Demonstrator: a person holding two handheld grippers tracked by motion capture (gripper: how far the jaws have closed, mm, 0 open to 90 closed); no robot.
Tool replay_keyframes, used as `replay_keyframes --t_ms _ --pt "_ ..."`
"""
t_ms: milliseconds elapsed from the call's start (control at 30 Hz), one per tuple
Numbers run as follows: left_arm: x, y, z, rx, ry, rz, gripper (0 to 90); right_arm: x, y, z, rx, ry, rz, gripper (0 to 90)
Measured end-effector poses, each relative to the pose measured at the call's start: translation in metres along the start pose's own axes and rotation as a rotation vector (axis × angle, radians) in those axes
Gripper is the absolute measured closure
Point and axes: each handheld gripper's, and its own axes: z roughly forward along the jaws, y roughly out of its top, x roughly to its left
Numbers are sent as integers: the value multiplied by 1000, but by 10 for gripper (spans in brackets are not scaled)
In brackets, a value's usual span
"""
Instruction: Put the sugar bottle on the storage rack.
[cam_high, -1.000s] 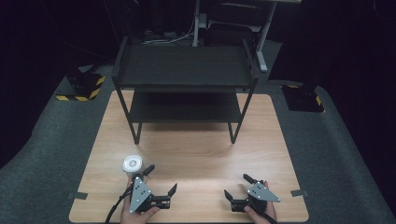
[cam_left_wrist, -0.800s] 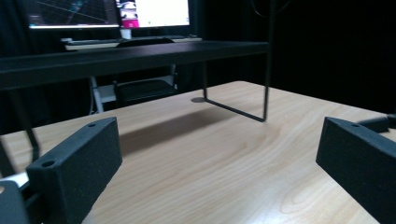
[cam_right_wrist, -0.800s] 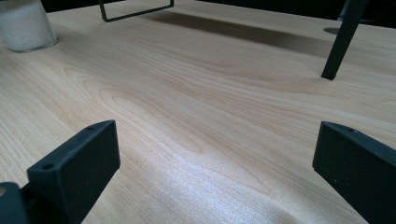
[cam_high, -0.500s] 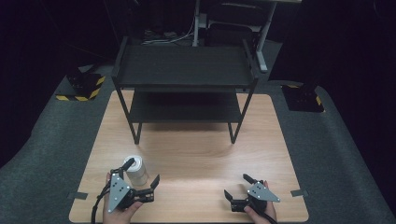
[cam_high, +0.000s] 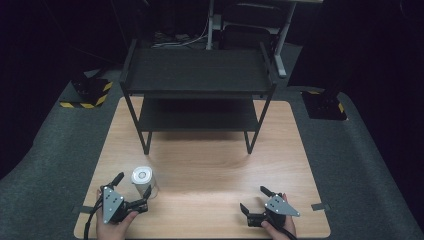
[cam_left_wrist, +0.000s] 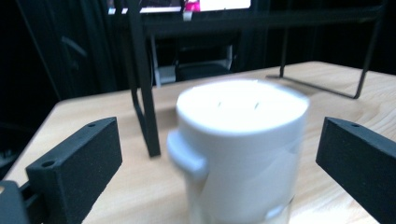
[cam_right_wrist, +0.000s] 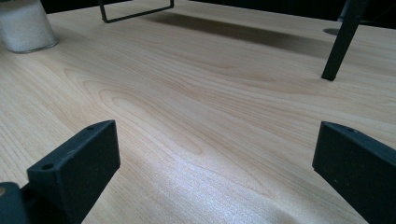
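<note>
While both grippers sit low at the bottom edge of the high view, the left gripper (cam_high: 131, 193) at lower left has its jaws spread wide on either side of a white-lidded jar (cam_high: 142, 181), and the left gripper view shows clear gaps between each black jaw and the jar's wall, so nothing is gripped yet. At lower right of the high view the right gripper (cam_high: 255, 201) rests over bare wood with its jaws equally wide apart and nothing between them. The jar stands upright on the wooden table (cam_high: 210, 165), in the lower left of the high view, well short of the black two-tier shelf rack (cam_high: 197, 85) that fills the upper middle of the frame. Its lid has a small side tab and two fine slots on top; the body below looks clear and holds a white granular fill, seen in the right gripper view. I judge it stiff, fairly smooth and moderately weighty, perhaps glass and so breakable; the straight wall below the lid looks the surest place to hold, clear of the tab.
</note>
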Motion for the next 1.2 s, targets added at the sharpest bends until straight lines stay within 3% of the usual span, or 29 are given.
replay_keyframes --t_ms 200,367,567,867,1200 --pt "-8 -12 8 44 -10 -6 5 0 -1 0 -3 2 2 3" --pt "-16 -12 14 72 -23 6 25 -1 -1 0 -4 4 2 3" --pt "-29 -13 18 62 25 18 95 -1 -1 0 -4 4 2 3" --pt "-36 -12 20 26 81 -5 256 -1 -1 0 -4 2 1 4" --pt "-35 -11 19 27 77 -18 281 0 -1 0 -4 1 0 3"
